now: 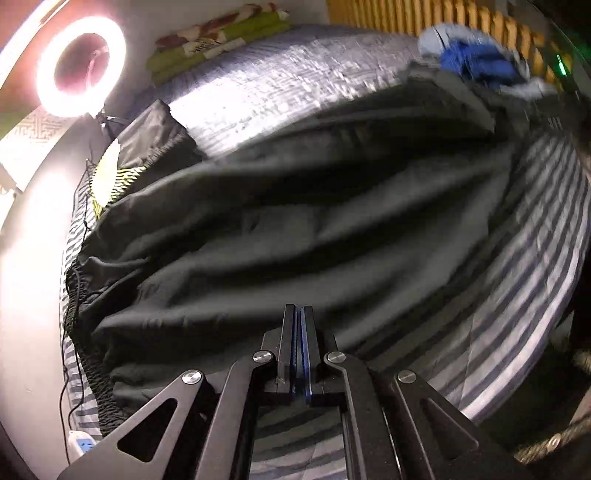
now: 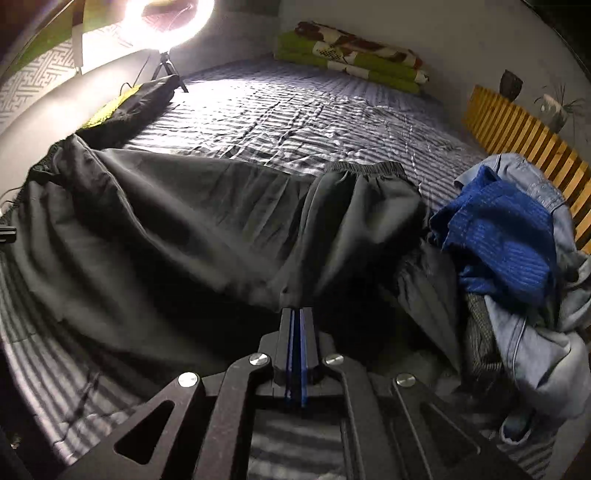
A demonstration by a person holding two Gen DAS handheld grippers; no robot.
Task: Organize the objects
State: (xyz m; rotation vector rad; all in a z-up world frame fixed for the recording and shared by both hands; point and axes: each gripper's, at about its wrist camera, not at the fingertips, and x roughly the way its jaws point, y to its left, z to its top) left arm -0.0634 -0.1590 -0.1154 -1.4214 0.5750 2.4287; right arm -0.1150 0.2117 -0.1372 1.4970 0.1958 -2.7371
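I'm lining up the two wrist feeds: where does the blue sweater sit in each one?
Left wrist: blue sweater at the top right, blurred, on the pale denim, in front of the yellow slats.
Right wrist: blue sweater at mid right, on top of the clothes pile, the slats behind it.
Shared landmark: the ring light, top left in both views.

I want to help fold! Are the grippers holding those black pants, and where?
Yes. The right gripper pinches the black pants at a bunched fold near a cuff; the left gripper pinches their near edge.
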